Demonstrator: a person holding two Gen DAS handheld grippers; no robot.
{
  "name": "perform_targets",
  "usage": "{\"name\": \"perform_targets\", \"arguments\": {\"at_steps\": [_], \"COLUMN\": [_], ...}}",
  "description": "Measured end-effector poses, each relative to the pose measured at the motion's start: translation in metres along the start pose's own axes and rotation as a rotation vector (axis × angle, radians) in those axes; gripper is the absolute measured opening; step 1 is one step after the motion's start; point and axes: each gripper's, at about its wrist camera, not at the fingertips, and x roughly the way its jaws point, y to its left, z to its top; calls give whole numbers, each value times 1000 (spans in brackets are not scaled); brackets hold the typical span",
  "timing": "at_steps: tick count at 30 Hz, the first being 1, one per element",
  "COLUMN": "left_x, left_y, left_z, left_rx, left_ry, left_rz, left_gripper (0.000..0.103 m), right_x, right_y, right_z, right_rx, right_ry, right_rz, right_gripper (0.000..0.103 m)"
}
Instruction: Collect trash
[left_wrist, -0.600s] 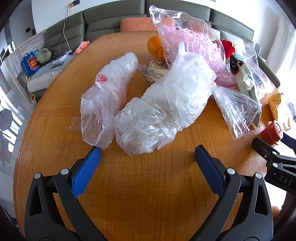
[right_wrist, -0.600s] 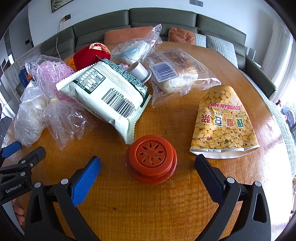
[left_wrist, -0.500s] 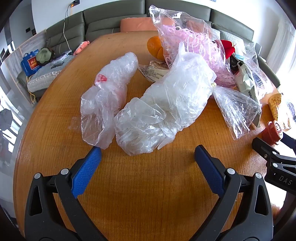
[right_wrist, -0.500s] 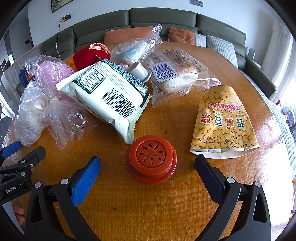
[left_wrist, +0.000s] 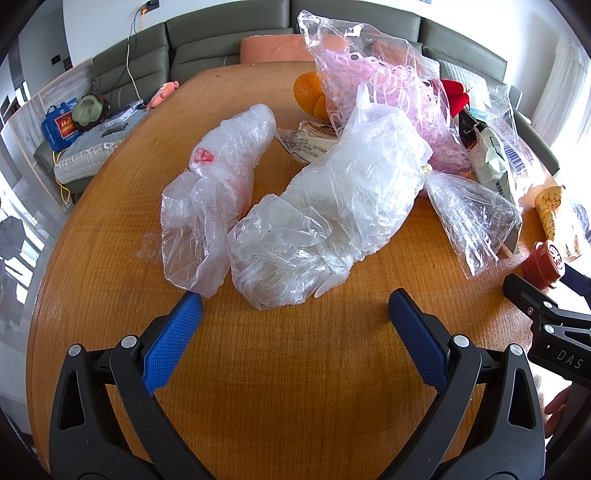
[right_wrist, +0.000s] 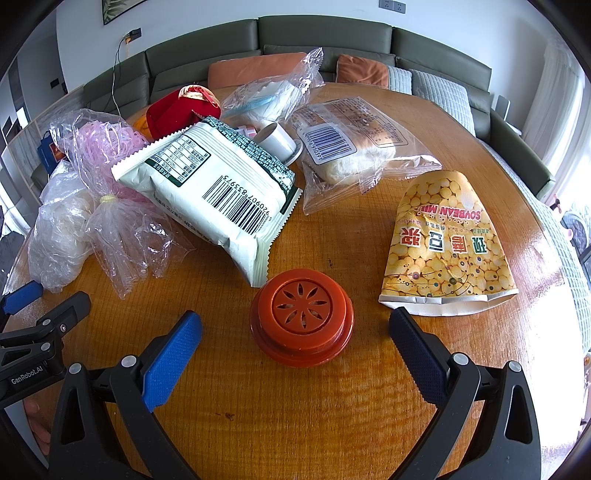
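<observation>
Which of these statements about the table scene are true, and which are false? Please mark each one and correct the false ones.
1. The right gripper is shut on the red-orange lid. False: its jaws stand open, not touching the lid.
2. The left gripper is open and holds nothing. True.
3. The yellow soybean milk packet lies flat on the wooden table. True.
4. The white snack bag with a barcode lies to the right of the yellow packet. False: it lies to its left.

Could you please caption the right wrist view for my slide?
Open right gripper poised over a red lid amid snack packets on a wooden table.
</observation>
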Motion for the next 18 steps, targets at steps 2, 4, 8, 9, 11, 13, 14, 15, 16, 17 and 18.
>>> {"name": "perform_targets", "arguments": {"at_steps": [2, 4, 8, 9, 11, 13, 14, 15, 16, 17, 18], "left_x": [0, 0, 0, 0, 0, 0, 0, 0, 0, 0, 0], "left_y": [-1, -1, -1, -1, -1, -2, -2, -2, -2, -3, -3], "left_z": [0, 0, 0, 0, 0, 0, 0, 0, 0, 0, 0], "left_rx": [1, 1, 1, 1, 2, 3, 3, 3, 4, 4, 4], "left_ry": [0, 0, 0, 0, 0, 0, 0, 0, 0, 0, 0], "left_rz": [1, 1, 1, 1, 1, 0, 0, -1, -1, -1, -1], "left_gripper": [97, 97, 97, 97, 97, 97, 97, 97, 97, 97, 97], "right_x": [0, 0, 0, 0, 0, 0, 0, 0, 0, 0, 0], "right_y": [0, 0, 0, 0, 0, 0, 0, 0, 0, 0, 0], "right_z": [0, 0, 0, 0, 0, 0, 0, 0, 0, 0, 0], "right_rx": [0, 0, 0, 0, 0, 0, 0, 0, 0, 0, 0], "right_ry": [0, 0, 0, 0, 0, 0, 0, 0, 0, 0, 0], "right_rz": [0, 0, 0, 0, 0, 0, 0, 0, 0, 0, 0], "right_gripper": [101, 101, 101, 101, 101, 101, 101, 101, 101, 101, 101]}}
